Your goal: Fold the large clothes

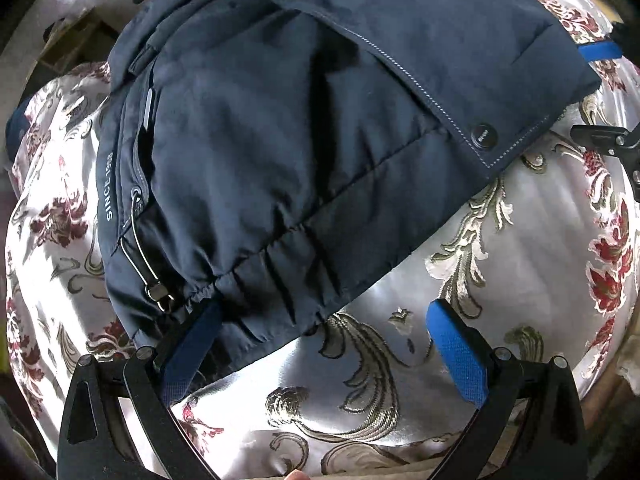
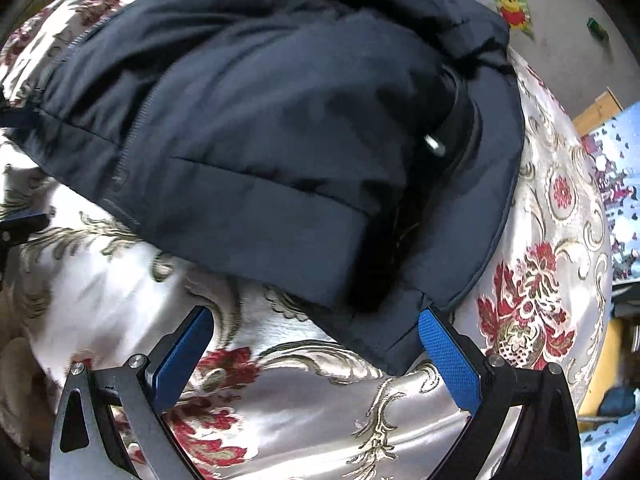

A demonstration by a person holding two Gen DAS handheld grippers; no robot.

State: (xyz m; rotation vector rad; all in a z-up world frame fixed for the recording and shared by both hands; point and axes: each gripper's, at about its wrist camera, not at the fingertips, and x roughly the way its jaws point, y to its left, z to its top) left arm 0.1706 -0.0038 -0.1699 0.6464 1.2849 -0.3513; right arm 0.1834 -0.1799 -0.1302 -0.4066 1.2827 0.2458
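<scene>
**Both grippers spread at jacket hem, nothing gripped**

Blue pads of the left hand-held gripper (image 1: 324,344) sit nearest the lens in the left wrist view, at 7 and 5 o'clock, spread wide apart. I see the 7 o'clock pad just under the gathered hem of the navy jacket (image 1: 304,128); whether it touches the fabric I cannot tell. The other pad is over bare floral cloth (image 1: 400,368), clear of the garment.

The jacket lies bunched on the floral cloth, filling the frame from 9 through 12 to 2 o'clock. A flap with a dark snap button (image 1: 483,136) points toward 3 o'clock. A drawstring with metal toggle (image 1: 158,292) hangs at the hem near 8 o'clock, beside white "SINCE" lettering (image 1: 108,186).

In the right wrist view, the right hand-held gripper (image 2: 316,344) is likewise spread apart, holding nothing. Its 5 o'clock pad is just beside the jacket's (image 2: 280,140) lower corner; the 7 o'clock pad is over cloth (image 2: 304,420). A small metal snap (image 2: 434,145) shows at 2 o'clock. A cartoon sticker (image 2: 514,8) is on the wall at 1 o'clock.
</scene>
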